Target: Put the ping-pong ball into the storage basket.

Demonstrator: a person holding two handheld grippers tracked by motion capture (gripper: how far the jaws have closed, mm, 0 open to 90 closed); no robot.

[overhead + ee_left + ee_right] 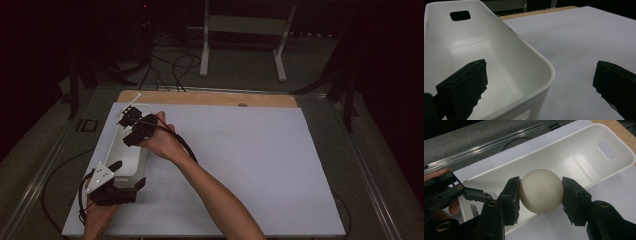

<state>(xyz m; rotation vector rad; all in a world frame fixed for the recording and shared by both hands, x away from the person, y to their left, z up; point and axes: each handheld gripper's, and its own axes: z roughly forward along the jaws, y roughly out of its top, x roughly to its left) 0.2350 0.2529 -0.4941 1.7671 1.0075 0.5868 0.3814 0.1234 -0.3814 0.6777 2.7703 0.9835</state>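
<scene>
The right gripper (pixel 541 195) is clamping a cream-white ball (pixel 541 194) between both jaws, holding it above the rim of a long white plastic bin (pixel 564 152) lying toward 9 o'clock on the white table sheet (pixel 240 165). The left gripper (pixel 541 87) is standing wide open and holding nothing, one jaw inside the bin's near end wall and one outside, seemingly steadying it. Judged step: depositing the ball. The next move is calling for carrying it over the bin's open interior, then parting the jaws.
</scene>
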